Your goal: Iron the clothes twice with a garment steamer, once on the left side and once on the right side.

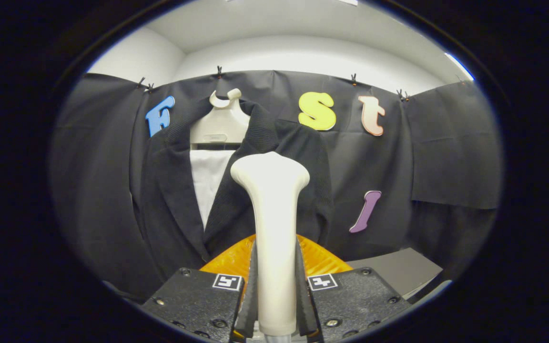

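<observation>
The tool point(274, 305) is pinching the steamer point(273, 224), its two fingers point(252, 290) pressing on either side of the pale handle. The steamer is standing upright between them, its shaft rising straight up and flaring into a wide, rounded head at the top. That head is sitting in front of the jacket point(169, 200), over its right half as seen from here, though I cannot tell whether it is touching the cloth or hanging just short of it.

The jacket is dark and hanging on a pale hanger point(219, 125) against the black cloth wall of the booth. Its lapels are lying open, and a white shirt point(208, 178) is showing in the gap between them, just beside the steamer's head.

Behind the handle, low down, an orange ribbed piece point(324, 259) is fanning out on both sides of the fingers. Beyond it, off to the side away from the jacket, a grey counter point(393, 271) is showing its flat top.
</observation>
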Available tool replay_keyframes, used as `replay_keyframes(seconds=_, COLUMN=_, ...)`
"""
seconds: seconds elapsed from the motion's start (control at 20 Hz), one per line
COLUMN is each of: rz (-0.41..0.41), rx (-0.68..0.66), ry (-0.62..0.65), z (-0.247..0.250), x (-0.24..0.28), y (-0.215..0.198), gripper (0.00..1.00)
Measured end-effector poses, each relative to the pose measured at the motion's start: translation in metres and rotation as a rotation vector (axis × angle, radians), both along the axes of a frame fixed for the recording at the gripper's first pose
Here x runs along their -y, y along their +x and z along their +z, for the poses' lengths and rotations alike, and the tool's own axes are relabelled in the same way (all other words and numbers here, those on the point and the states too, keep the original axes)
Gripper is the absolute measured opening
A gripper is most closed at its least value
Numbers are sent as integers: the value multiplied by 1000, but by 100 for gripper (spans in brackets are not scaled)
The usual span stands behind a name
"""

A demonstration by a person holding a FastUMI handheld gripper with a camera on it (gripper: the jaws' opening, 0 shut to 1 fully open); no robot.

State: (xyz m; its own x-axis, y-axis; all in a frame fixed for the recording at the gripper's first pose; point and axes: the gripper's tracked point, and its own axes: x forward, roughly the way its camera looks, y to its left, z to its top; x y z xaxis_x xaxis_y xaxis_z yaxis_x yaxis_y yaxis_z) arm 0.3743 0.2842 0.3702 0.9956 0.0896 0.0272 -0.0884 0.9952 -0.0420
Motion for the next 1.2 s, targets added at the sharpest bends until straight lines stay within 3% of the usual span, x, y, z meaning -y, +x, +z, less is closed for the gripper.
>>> replay_keyframes(seconds=1.2, rz=-33, rx=-119, ry=-32, z=-118, x=-3, y=1, gripper=37)
